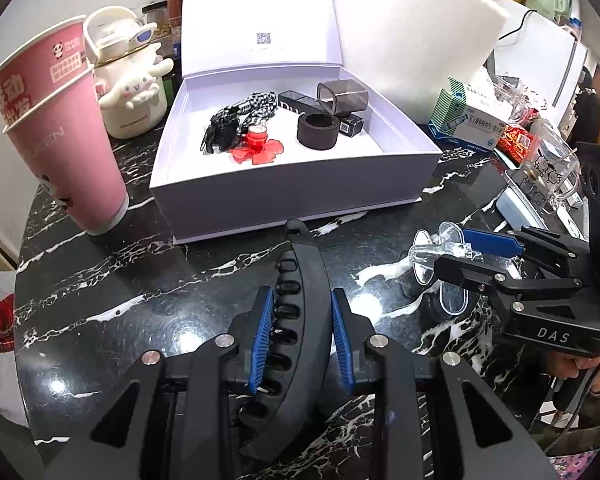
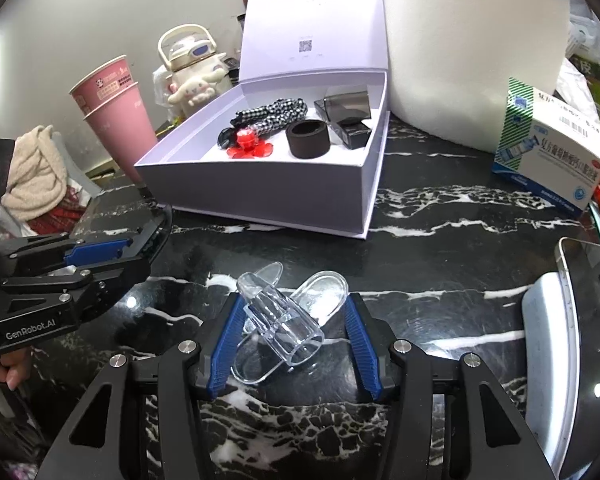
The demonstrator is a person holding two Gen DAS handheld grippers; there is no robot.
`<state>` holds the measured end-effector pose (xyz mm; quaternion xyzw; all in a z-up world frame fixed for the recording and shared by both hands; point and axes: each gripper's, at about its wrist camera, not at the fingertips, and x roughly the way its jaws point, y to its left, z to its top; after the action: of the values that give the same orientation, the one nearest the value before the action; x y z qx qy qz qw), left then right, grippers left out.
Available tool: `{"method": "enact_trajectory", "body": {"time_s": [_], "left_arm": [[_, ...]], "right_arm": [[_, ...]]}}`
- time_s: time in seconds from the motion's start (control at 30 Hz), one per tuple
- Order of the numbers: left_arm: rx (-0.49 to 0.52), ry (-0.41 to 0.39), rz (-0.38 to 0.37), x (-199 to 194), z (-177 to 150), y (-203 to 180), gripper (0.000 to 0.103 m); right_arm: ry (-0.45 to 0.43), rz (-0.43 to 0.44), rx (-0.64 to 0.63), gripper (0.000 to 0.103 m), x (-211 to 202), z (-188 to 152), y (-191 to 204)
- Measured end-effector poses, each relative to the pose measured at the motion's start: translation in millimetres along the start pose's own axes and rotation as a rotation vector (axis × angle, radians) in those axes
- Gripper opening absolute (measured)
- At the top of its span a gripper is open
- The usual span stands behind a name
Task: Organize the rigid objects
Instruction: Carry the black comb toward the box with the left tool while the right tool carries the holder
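A black curved hair clip [image 1: 304, 264] sticks up between the blue pads of my left gripper [image 1: 302, 294], which is shut on it over the black marble counter. In the right wrist view that gripper [image 2: 140, 254] is at the left edge. A clear plastic flower-shaped hair clip [image 2: 284, 320] lies on the counter between the pads of my right gripper [image 2: 295, 300]; both pads touch it. From the left wrist view the right gripper [image 1: 452, 252] pinches the clear clip [image 1: 424, 256]. The open white box [image 1: 284, 196] [image 2: 260, 196] behind holds a red flower clip [image 1: 258, 146], a checked scrunchie, a brown ring [image 1: 318, 132] and small black boxes.
Stacked pink paper cups [image 1: 60, 140] and a white cartoon bottle [image 1: 132, 92] stand left of the box. A medicine box [image 2: 552, 160], a glass mug [image 1: 548, 176] and a phone on a grey pad [image 2: 580, 320] crowd the right side. White foam stands behind.
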<state>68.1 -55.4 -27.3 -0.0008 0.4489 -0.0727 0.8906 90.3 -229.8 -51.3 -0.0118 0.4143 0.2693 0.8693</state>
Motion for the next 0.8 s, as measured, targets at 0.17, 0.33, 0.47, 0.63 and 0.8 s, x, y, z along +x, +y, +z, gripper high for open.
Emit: {"method": "enact_trajectory", "body": {"time_s": [0.17, 0.33, 0.47, 0.63, 0.8], "left_arm": [[0.015, -0.018, 0.0, -4.6, 5.7, -4.7, 0.029], [0.034, -0.043, 0.004, -13.0, 12.1, -9.7, 0.029], [0.044, -0.065, 0.0, -19.4, 18.3, -12.8, 0.029], [0.053, -0.097, 0.002, -28.4, 27.6, -15.8, 0.029], [0.056, -0.132, 0.005, -36.2, 36.1, -16.4, 0.029]], "right_arm": [[-0.013, -0.001, -0.003, 0.051, -9.7, 3.0, 0.6], [-0.028, -0.007, -0.01, 0.051, -21.2, 7.7, 2.5], [-0.041, -0.015, -0.02, 0.051, -32.0, 12.5, 4.2], [-0.071, -0.031, -0.045, 0.051, -45.9, 21.3, 6.7], [-0.104, -0.049, -0.072, 0.051, -56.5, 29.2, 8.3]]}}
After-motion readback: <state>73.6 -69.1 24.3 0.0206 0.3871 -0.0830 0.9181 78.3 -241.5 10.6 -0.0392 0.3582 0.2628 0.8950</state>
